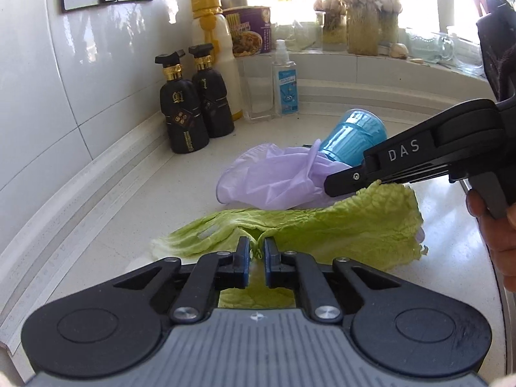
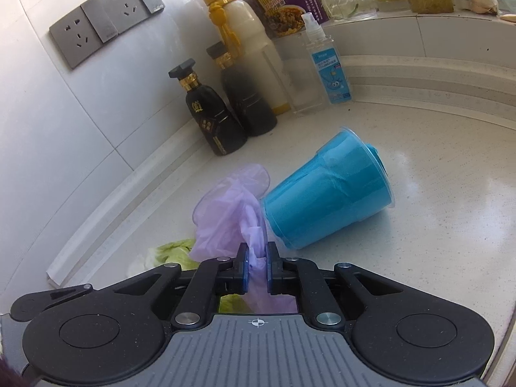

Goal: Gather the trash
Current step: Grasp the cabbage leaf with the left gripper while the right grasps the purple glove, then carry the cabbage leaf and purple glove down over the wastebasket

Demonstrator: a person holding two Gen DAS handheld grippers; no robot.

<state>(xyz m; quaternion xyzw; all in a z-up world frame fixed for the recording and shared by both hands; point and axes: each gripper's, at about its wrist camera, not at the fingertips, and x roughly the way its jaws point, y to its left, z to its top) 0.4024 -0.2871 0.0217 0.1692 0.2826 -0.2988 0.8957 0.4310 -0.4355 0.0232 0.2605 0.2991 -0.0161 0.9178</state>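
A green cabbage leaf [image 1: 338, 225] lies flat on the white counter [image 1: 129, 225], and my left gripper [image 1: 257, 248] is shut on its near edge. Behind it lies a crumpled purple glove [image 1: 267, 180], touching a blue cup [image 1: 354, 138] that lies on its side. My right gripper [image 1: 329, 187] comes in from the right over the leaf to the glove. In the right wrist view, that right gripper [image 2: 257, 254] is shut on a fold of the glove [image 2: 225, 213], with the cup [image 2: 325, 200] just to its right and a bit of leaf [image 2: 174, 251] at the left.
Two black bottles [image 1: 183, 119], a white bottle with a yellow cap [image 1: 219, 54], a clear spray bottle [image 1: 283, 80] and a purple noodle tub [image 1: 248, 29] stand in the back corner. Jars of garlic [image 1: 361, 25] line the windowsill. A hand [image 1: 496, 225] holds the right gripper.
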